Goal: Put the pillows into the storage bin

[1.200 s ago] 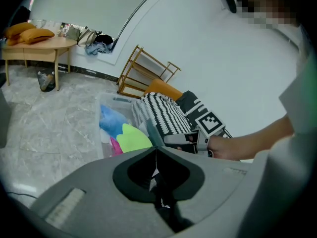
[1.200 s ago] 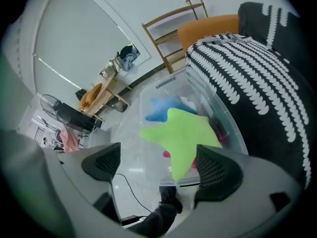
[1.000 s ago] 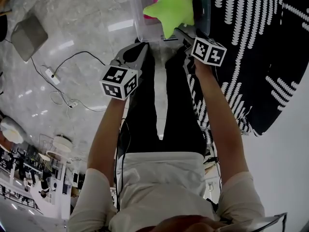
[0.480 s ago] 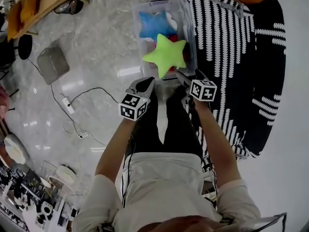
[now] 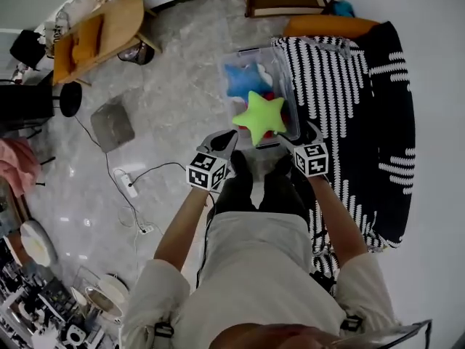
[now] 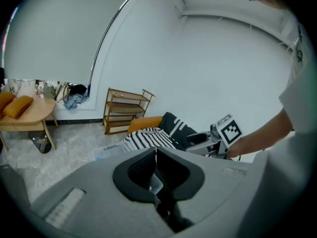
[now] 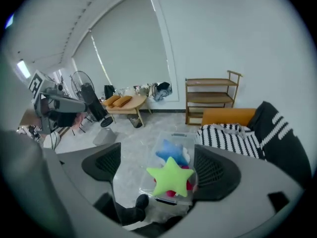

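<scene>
Marble floor (image 5: 167,100): green star pillow (image 5: 259,115) tops storage bin (image 5: 249,51), near end. Claws have drawn back. Left claw (image 5: 224,141) together, right claw (image 5: 289,142) apart, empty. Drop looks done.

The person's left arm (image 5: 180,227) and right arm (image 5: 336,220) stretch forward, side by side. The left tongs (image 5: 224,142) are pressed together, empty; the right tongs (image 5: 288,142) gape wide, empty.
</scene>
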Tool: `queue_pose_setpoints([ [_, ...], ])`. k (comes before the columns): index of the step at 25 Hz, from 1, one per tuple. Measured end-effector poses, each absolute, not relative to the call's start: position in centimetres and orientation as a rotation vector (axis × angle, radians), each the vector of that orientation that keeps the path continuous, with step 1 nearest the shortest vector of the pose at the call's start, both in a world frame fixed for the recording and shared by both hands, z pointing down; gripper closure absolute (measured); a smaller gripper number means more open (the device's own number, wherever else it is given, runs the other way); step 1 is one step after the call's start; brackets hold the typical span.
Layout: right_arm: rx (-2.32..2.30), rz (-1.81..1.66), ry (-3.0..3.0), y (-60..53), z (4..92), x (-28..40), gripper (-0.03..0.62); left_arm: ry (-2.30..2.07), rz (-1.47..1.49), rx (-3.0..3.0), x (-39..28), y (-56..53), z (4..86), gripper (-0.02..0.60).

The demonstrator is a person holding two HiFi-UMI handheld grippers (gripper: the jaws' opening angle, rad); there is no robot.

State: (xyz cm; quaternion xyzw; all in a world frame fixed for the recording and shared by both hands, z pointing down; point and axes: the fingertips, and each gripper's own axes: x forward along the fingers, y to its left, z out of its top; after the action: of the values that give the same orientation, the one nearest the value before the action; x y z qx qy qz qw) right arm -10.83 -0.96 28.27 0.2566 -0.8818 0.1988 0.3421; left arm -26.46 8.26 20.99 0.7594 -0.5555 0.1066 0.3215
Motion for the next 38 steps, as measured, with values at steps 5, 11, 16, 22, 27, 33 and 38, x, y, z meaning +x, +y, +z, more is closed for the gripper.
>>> queue_pose_setpoints([
  [5,0.657,0.368,-2.417,0.2,19.6,-10.6,0.137,-1.495,0.218,2.015,-26.8,10.4,13.9,0.563],
  [11,0.743,0.3,-2.535,0.9,10.5,-9.0,0.176,-1.53,0.215,2.074,-26.4,13.1,7.9,0.563],
  [16,0.823,0.218,-2.599,1.3,4.7,-7.2,0.237,-1.549,0.192,2.118,-25.8,13.9,3.9,0.563],
  [22,0.876,0.174,-2.683,2.1,-0.3,-5.5,0.331,-1.599,0.152,2.146,-25.1,13.9,0.1,0.563],
  [27,0.844,0.154,-2.727,1.8,-2.4,-3.4,0.416,-1.668,0.103,2.151,-23.5,13.2,-2.2,0.563],
  [33,0.805,0.044,-2.764,1.0,-5.2,-0.6,0.528,-1.747,0.111,2.166,-21.7,12.2,-4.0,0.563],
  [38,0.809,0.1,-2.767,-0.3,-6.7,0.9,0.577,-1.763,0.103,2.194,-21.1,11.6,-6.1,0.563],
])
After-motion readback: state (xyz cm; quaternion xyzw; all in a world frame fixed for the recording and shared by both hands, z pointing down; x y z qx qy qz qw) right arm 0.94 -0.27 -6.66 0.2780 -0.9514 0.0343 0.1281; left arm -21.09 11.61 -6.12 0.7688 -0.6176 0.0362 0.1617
